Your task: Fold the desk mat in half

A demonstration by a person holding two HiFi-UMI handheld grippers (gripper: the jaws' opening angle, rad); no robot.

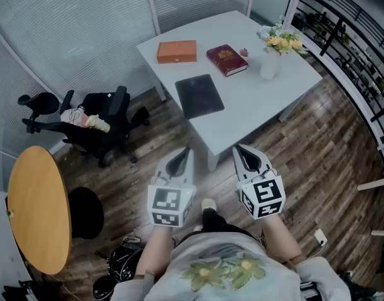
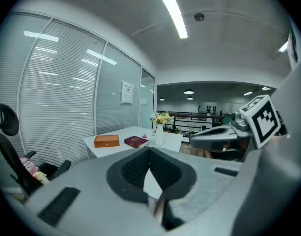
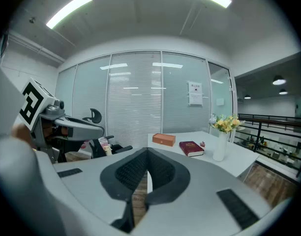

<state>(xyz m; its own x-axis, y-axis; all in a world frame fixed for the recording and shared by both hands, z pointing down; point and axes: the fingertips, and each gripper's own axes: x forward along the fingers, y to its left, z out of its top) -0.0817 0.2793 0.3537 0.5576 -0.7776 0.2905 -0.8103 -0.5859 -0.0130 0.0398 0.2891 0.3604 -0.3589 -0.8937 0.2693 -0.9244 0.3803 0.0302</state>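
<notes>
Chair point(image 1: 98, 127) sits way out left of the left gripper point(image 1: 181, 158). It's a black office type with something pale lying on its seat, a doll perhaps, too small to call. Left gripper now: jaws pressed together, nothing between them, held over the wood floor point(image 1: 305, 143) just short of the near corner of the white table point(image 1: 255, 102). Ahead of both grippers, on that table, lies the desk mat point(image 1: 199, 96), dark, flat and unfolded, near the close edge and well clear of either tip. Beyond it sits an orange box point(image 1: 177, 51), then a red book point(image 1: 227, 59) to its right. Right gripper point(image 1: 245, 158): jaws together too, empty, side by side with its partner. Farther ahead and off to its right stands a white vase point(image 1: 270, 66) of yellow flowers.
</notes>
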